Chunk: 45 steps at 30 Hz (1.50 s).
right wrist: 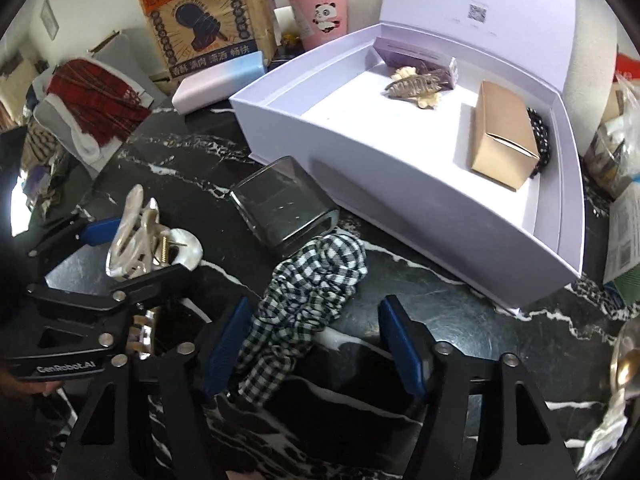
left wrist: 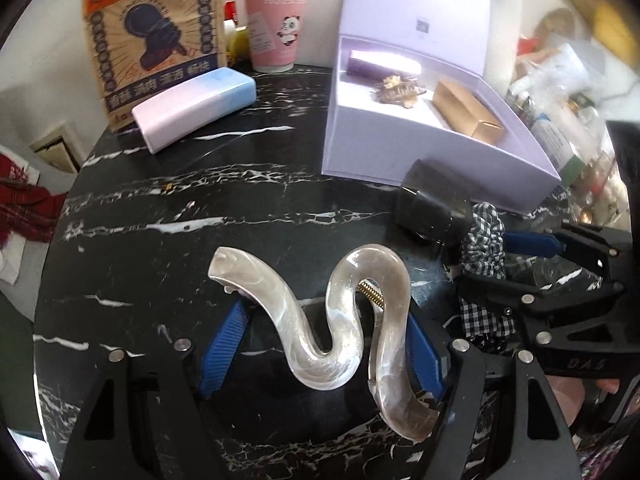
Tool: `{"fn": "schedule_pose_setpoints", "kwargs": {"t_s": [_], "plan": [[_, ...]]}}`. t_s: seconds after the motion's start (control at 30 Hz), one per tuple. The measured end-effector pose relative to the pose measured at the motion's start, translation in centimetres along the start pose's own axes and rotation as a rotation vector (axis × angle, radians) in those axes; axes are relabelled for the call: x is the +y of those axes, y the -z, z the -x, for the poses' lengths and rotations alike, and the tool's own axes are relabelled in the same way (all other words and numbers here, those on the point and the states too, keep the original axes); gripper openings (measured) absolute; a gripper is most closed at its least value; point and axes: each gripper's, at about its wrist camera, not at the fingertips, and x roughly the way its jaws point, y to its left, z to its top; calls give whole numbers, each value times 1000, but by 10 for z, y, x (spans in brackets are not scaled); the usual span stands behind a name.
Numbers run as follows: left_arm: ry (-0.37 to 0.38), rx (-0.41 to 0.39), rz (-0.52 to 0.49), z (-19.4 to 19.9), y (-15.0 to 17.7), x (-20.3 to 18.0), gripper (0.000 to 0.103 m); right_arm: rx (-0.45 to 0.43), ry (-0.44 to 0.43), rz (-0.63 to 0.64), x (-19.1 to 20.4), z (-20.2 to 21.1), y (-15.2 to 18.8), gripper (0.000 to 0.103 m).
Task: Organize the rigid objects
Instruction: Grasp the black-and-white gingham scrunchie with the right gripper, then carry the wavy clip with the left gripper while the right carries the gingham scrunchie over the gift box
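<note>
A wavy pearl-white hair claw lies between the open blue pads of my left gripper; I cannot tell if the pads touch it. It also shows in the right wrist view. A black-and-white checked scrunchie lies on the black marble table between the open fingers of my right gripper. A lilac box stands open and holds a tan carton, a decorated hair clip and a purple case.
A dark glossy case lies between the scrunchie and the box. A pastel pink-blue case, a brown paper bag and pink cups stand at the back. Clutter lies right of the box.
</note>
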Motion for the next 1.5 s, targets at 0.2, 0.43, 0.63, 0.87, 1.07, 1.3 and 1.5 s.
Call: {"fn": "schedule_pose_setpoints", "kwargs": {"t_s": [0.2,0.43,0.63,0.87,1.07,1.3,1.5], "plan": [[-10,-15,10,0,3,-2,75,-15,-22,47,7,0,3,37],[2,-13,26,2,6,-7,75,-40,-42,8,0,9,12,24],[27,-6,41,8,15,-13,75,-71,-33,-11,-6,22,21,24],[52,-18,43,19,19,-24,75,-129,-17,-47,-20,45,30,24],[58,-52,8,35,14,-41,75,-174,-11,-50,-23,64,36,24],[54,-85,-45,50,10,-68,75,-211,-5,-52,-27,88,51,24],[66,-103,-80,61,8,-90,75,-241,-6,-76,-31,107,68,24]]}}
